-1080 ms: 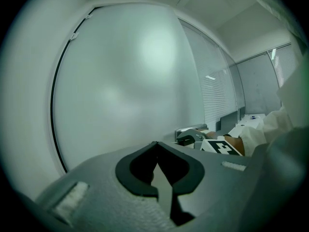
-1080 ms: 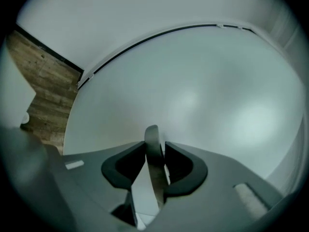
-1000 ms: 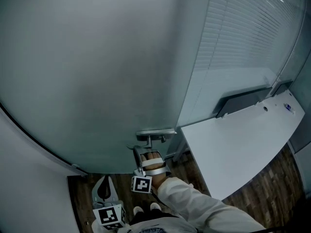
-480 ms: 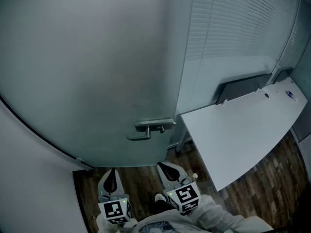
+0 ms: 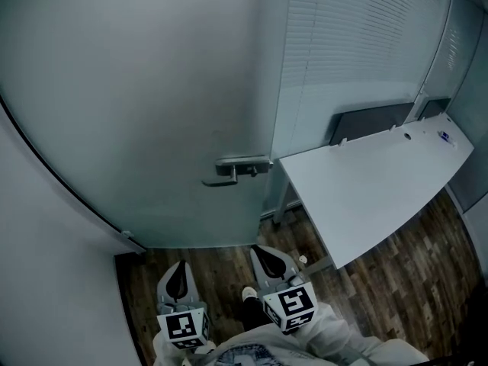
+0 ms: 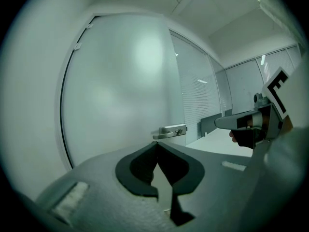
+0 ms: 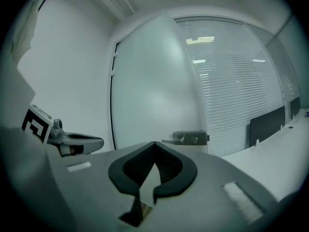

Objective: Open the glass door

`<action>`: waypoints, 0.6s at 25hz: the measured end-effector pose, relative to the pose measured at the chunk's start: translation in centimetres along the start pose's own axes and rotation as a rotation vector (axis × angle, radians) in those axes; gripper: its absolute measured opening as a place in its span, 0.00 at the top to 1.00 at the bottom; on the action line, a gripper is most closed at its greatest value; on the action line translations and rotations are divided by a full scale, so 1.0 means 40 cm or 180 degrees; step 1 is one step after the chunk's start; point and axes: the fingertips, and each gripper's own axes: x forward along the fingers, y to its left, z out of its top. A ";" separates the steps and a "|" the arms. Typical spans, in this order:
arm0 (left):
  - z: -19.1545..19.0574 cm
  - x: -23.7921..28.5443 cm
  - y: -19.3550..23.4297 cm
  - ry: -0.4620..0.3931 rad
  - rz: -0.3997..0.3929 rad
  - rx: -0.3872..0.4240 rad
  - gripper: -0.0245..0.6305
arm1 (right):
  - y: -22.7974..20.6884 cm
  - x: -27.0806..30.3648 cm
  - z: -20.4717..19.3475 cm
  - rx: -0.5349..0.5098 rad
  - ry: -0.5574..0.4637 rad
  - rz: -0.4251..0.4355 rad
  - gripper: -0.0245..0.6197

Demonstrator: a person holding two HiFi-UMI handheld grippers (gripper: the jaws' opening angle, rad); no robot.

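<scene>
**Standing back from the door, both tools empty**

Facing the frosted glass door (image 5: 152,113), set between a white wall on the left and a blind-covered glass partition (image 5: 343,44) on the right. Seeing its metal lever handle (image 5: 236,166) at the right edge, just beside the partition. Not being able to tell whether it is shut or slightly ajar.

Holding the left tool (image 5: 181,265) and right tool (image 5: 261,252) low over the wooden floor (image 5: 221,269), well apart from the handle. Keeping both clenched, jaw tips meeting, with nothing between them.

Judging the pane as heavy, stiff and hard, probably swinging slowly and needing a steady push or pull rather than a jerk. Treating the frosted face as too smooth and flat for gripping, and the glass as liable to chip under a sharp knock from a tool.

Taking hold best at the lever: rigid, slim enough for the jaws, likely needing pressing down before pulling. Gripping towards its free end for leverage, and guarding against metal slipping.

Noting a white desk (image 5: 381,197) to the right, near the door. Finding no containers anywhere in view.
</scene>
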 end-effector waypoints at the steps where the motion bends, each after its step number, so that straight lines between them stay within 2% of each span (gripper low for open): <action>1: -0.007 -0.027 -0.002 -0.0016 0.0006 -0.0011 0.96 | 0.015 -0.020 -0.002 0.0003 -0.0016 0.0001 0.95; 8: -0.053 -0.185 -0.016 -0.0166 -0.0013 -0.0037 0.96 | 0.104 -0.142 -0.028 -0.0038 -0.0129 -0.0030 0.95; 15: -0.081 -0.352 -0.058 -0.0177 -0.0100 -0.0063 0.96 | 0.190 -0.296 -0.042 0.0016 -0.0190 -0.0094 0.95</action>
